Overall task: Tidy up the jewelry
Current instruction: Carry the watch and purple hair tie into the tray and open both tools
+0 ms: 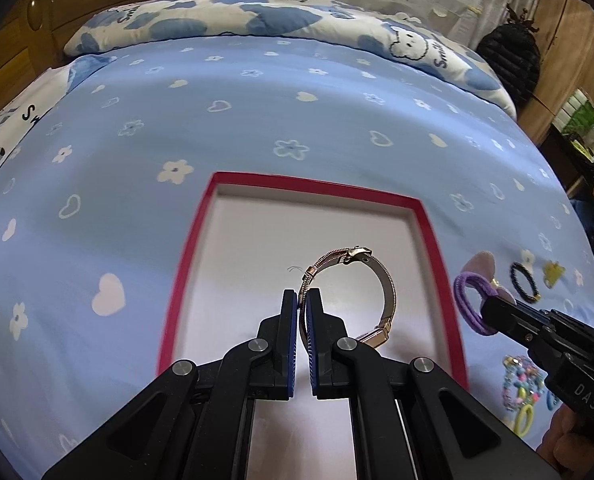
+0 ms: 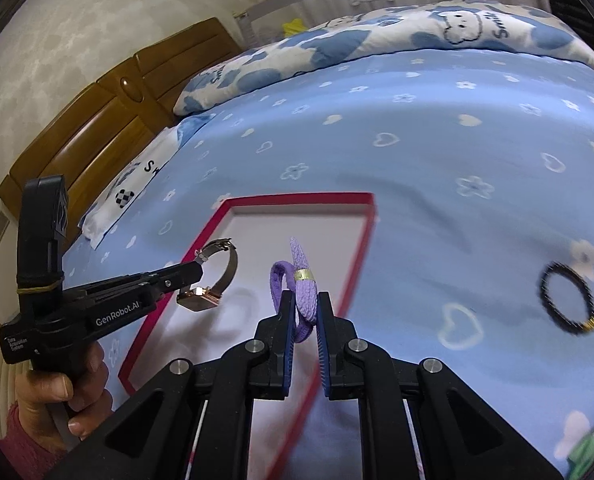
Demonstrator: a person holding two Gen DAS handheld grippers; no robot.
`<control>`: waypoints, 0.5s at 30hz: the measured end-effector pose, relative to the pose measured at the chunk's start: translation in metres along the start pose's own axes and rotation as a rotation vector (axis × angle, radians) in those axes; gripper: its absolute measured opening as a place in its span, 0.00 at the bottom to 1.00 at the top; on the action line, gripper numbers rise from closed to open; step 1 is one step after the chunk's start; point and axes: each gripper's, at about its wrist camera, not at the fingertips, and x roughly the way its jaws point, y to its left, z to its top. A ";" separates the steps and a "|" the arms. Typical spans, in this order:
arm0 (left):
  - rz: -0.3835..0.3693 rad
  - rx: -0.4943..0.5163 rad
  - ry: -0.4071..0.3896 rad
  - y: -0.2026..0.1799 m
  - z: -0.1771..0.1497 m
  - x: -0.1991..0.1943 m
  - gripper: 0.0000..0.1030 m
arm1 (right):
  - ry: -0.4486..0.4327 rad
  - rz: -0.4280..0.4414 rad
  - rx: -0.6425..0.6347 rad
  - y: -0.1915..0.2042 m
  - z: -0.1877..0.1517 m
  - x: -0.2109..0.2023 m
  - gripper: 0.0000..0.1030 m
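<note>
The left gripper (image 1: 302, 300), pointing steeply downward at lower centre of its frame, is clamping the mesh band of a wristwatch (image 1: 379, 280), dangling it over the red-rimmed tray (image 1: 177, 292); the right gripper (image 2: 305, 304), likewise angled down, is pinching a purple hair tie (image 2: 303, 292) above the tray's right edge; a hand (image 2: 63, 396) at lower left is gripping the left tool's handle; a black bead bracelet (image 2: 569, 300) is lying on the blue bedsheet (image 2: 437, 140) at far right.
</note>
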 end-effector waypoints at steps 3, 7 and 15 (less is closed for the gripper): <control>0.013 -0.004 0.013 0.005 0.011 0.015 0.03 | 0.016 0.000 -0.012 0.007 0.006 0.017 0.09; 0.029 -0.007 0.033 0.009 0.022 0.035 0.03 | 0.053 -0.016 -0.032 0.012 0.010 0.042 0.09; 0.056 0.004 0.069 0.009 0.029 0.064 0.04 | 0.112 -0.045 -0.067 0.014 0.013 0.071 0.09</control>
